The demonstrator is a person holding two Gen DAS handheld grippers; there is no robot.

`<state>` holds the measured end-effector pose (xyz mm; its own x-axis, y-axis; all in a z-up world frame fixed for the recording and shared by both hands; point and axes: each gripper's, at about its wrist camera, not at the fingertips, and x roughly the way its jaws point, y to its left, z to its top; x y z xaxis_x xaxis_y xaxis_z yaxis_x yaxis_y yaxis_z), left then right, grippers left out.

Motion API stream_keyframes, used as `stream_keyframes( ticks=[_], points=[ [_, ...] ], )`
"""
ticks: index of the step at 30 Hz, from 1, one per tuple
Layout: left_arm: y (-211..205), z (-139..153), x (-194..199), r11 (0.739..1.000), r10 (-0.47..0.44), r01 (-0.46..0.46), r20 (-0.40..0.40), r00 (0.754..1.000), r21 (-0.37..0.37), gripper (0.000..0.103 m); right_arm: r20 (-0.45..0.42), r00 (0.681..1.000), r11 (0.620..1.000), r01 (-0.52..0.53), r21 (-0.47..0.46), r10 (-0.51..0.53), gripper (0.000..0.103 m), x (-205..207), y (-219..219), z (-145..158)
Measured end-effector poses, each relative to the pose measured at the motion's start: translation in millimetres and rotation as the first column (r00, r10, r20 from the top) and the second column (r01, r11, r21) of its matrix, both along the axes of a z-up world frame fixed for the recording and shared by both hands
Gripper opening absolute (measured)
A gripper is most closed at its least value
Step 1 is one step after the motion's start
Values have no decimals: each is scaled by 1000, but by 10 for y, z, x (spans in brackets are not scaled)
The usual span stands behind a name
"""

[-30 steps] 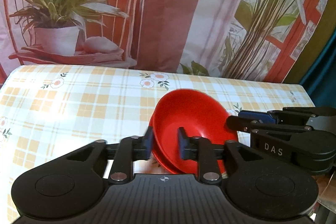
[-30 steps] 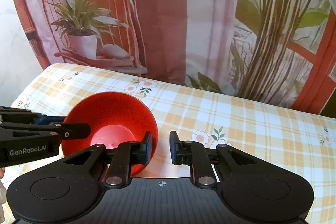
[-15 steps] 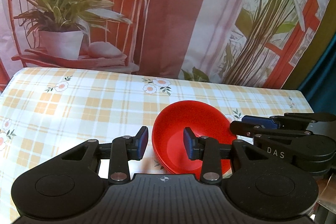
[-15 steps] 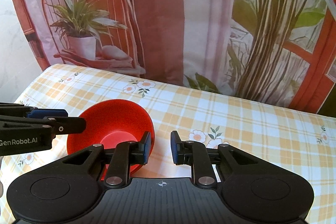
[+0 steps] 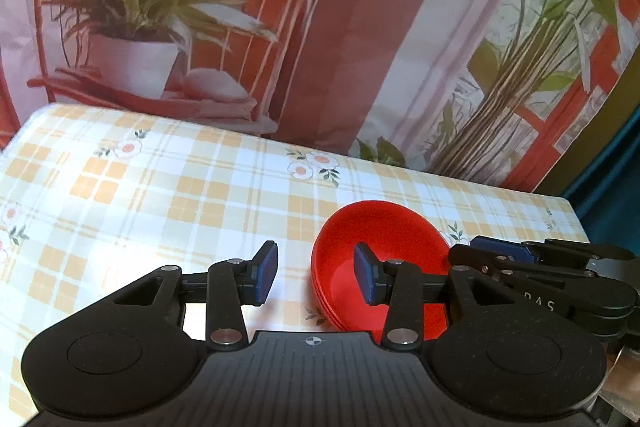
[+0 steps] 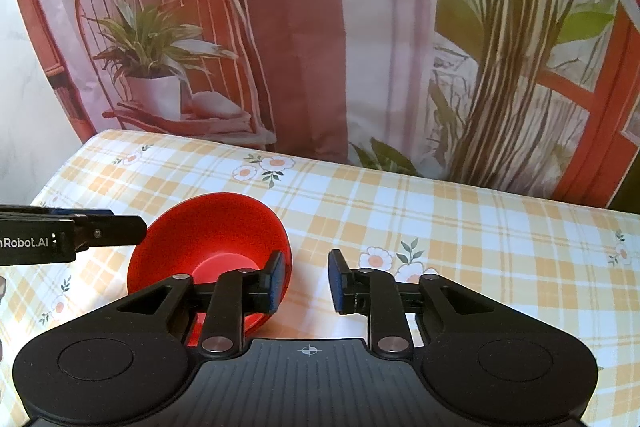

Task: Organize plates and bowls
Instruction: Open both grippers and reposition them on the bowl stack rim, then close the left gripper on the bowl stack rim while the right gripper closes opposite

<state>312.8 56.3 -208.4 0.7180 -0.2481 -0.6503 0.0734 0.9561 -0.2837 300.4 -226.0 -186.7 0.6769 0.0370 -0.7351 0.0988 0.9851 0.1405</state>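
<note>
Your left gripper (image 5: pixel 316 277) hangs over the checked tablecloth (image 5: pixel 160 195) at the left rim of the stacked red bowls (image 5: pixel 380 239); its jaws are opening, the rim standing between the blue pads (image 5: pixel 266 273) with neither pressing on it. The bowls sit on the cloth between your two tools, nested upright. Your right gripper (image 6: pixel 306 281) is at the bowls' right rim, jaws opening too, its left pad (image 6: pixel 277 279) in front of the rim, only cloth in the gap
</note>
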Motion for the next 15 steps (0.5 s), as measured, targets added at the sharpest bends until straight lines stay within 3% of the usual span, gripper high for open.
stream_keyframes(
  ticks=[15],
  points=[
    [-173, -297, 62, 998, -54, 51, -60, 997, -47, 43, -43, 999, 999, -14, 43, 15, 25, 27, 71, -179]
  ],
)
